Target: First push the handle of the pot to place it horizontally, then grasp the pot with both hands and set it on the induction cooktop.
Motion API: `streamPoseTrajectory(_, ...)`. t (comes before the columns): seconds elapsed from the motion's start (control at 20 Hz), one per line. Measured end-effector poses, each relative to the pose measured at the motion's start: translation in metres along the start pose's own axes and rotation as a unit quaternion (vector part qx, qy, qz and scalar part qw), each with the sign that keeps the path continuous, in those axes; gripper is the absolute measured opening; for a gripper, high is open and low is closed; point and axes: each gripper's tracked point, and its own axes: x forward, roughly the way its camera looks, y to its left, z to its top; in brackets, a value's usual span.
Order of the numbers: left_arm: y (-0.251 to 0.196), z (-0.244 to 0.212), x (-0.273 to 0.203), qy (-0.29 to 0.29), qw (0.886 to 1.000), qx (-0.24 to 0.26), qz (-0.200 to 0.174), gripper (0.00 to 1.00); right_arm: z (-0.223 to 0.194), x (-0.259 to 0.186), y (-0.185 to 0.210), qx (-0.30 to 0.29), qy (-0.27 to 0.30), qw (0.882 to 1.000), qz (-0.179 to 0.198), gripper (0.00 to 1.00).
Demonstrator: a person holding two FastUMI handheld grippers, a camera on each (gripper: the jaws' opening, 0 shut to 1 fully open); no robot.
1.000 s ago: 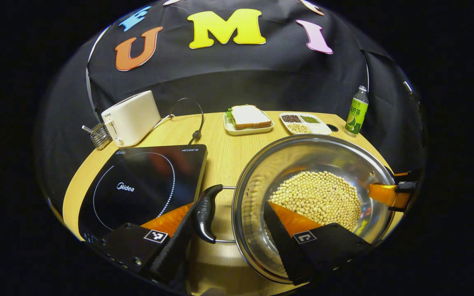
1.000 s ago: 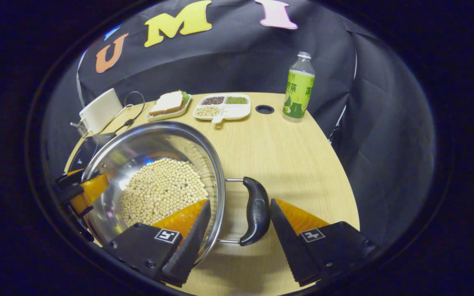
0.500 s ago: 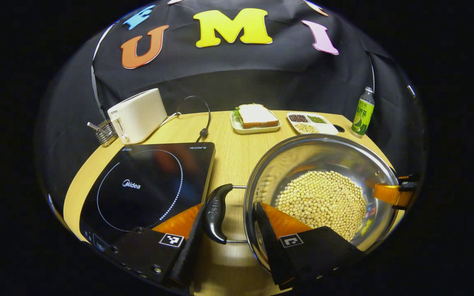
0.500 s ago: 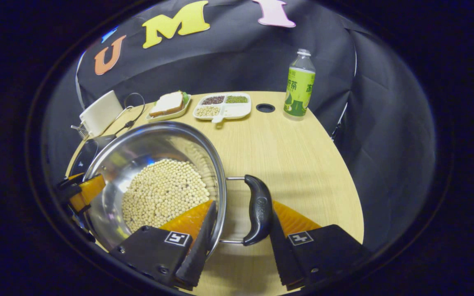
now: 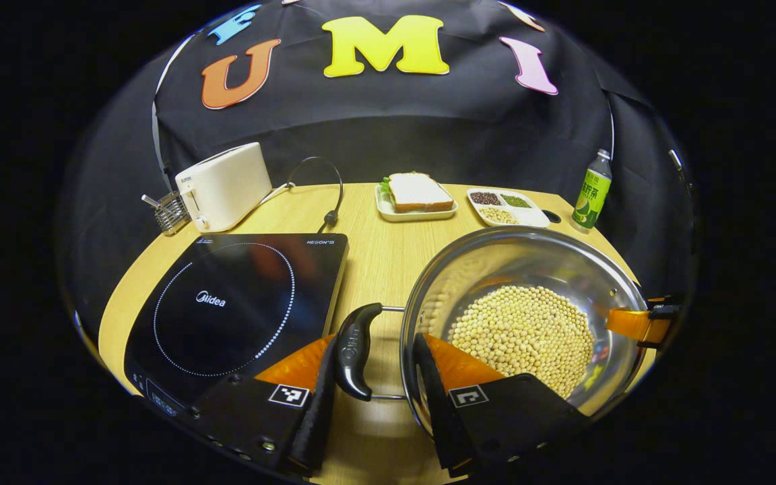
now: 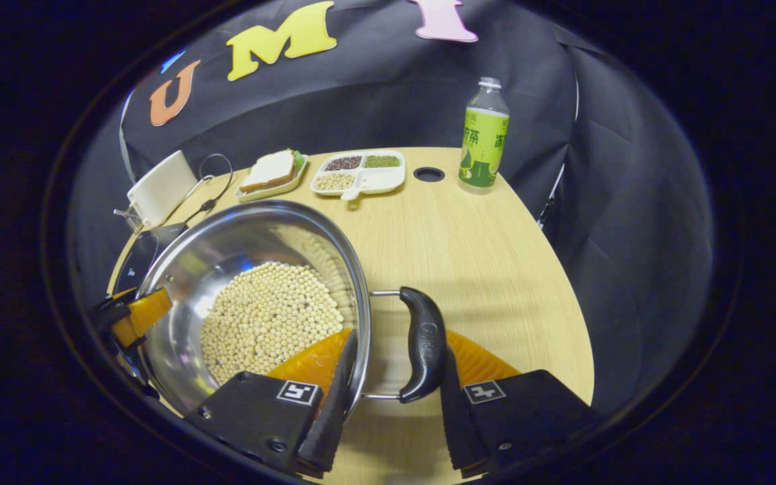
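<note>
- Steel pot [image 5: 496,256] [image 6: 226,232], round and shiny, stands on the wooden desk [image 5: 374,256] [image 6: 469,249] just right of the induction cooktop [image 5: 240,303], not on it; a heap of pale beans [image 5: 523,330] [image 6: 270,316] covers its bottom.
- Both of the pot's black side handles lie level, each carried on two thin wires off the rim.
- Left gripper [image 5: 374,387], in the left gripper view, straddles the pot's left handle [image 5: 356,350] and the rim beside it: one finger presses the handle's outer side, the other sits inside the pot against the wall. The jaws are clenched on handle and rim together.
- Right gripper [image 6: 395,377], in the right gripper view, does the same on the opposite side: one finger inside the pot at the wall, the other against the outer side of the right handle [image 6: 423,343], so its jaws grasp that handle too.
- Each view also catches the other gripper far across the pot, at the rim.
- At the back of the desk: a cream toaster [image 5: 225,185] [image 6: 160,188] with a small wire rack [image 5: 169,212] beside it, a black cable [image 5: 324,195], a sandwich on a plate [image 5: 418,195] [image 6: 272,172], a divided tray of grains [image 5: 509,209] [image 6: 361,175], and a green-labelled bottle [image 5: 592,192] [image 6: 483,138] next to a round hole [image 6: 428,174] in the desk.
</note>
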Motion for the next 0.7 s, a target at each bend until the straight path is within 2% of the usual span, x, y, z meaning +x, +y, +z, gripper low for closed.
streamPoseTrajectory(0.05, 0.001, -0.001, -0.001, 0.0, 1.0, 0.0, 0.001, 0.6, 0.0, 0.0, 0.001, 0.0, 0.002, 1.0, 0.001, 0.61)
streamPoseTrajectory(0.4, 0.002, 0.006, -0.005, -0.002, 1.0, 0.0, -0.003, 0.6, 0.004, -0.007, 0.001, 0.007, -0.002, 1.0, -0.001, 0.63)
streamPoseTrajectory(0.5, 0.006, 0.01, -0.008, -0.006, 1.0, 0.001, -0.003, 0.6, 0.009, -0.014, 0.002, 0.003, -0.005, 1.0, -0.003, 0.6)
streamPoseTrajectory(0.7, 0.016, 0.027, -0.022, -0.015, 1.0, 0.002, -0.004, 0.6, 0.021, -0.03, 0.017, 0.01, -0.008, 1.0, -0.001, 0.62)
